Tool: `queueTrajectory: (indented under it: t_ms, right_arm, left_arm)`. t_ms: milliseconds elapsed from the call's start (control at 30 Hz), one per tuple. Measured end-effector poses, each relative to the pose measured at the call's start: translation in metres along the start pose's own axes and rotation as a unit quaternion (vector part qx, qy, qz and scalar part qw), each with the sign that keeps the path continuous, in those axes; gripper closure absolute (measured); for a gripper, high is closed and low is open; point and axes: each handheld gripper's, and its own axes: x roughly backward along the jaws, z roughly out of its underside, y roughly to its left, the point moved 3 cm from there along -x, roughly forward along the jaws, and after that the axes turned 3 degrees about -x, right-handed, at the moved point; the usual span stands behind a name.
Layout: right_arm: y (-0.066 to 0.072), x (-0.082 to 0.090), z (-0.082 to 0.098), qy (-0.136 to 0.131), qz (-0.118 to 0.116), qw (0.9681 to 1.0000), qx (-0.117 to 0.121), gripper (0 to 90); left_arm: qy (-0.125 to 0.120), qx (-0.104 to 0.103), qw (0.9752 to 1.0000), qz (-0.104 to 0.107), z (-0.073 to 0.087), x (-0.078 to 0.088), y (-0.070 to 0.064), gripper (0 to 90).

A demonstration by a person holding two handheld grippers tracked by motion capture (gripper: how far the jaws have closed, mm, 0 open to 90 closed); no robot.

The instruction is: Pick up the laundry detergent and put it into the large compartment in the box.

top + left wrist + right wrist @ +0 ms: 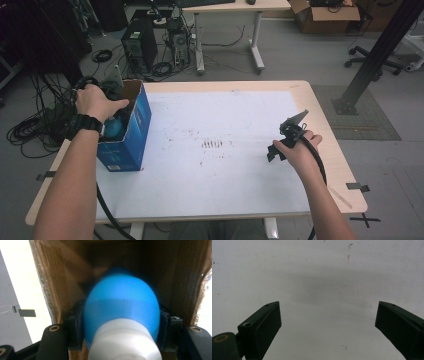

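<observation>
While cables litter the floor, the white table shows smudges.

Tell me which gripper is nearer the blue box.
Left. The left gripper is inside the blue box, shut on a blue ball; the right gripper hangs open over the table, well apart.

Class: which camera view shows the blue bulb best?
The left gripper view: the bulb sits large between the jaws inside the box. The high view gives a sliver behind the left hand. The right gripper view faces table.
</observation>
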Motion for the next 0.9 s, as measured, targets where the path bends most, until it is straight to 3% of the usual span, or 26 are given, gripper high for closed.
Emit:
queueTrajectory:
  t_ms: [367,900]
  right_arm:
    - [-0.001,0.001,0.001,-0.002,-0.002,1.0000,-0.001,6.7]
    - [0.000,0.004,0.002,-0.005,-0.003,1.0000,0.003,6.7]
  left_arm:
    - [0.003,0.005,1.0000,-0.003,0.002,0.003,0.001,33.9]
    - [-0.016,0.007,0.9998,-0.006,0.007,0.031,-0.001,28.4]
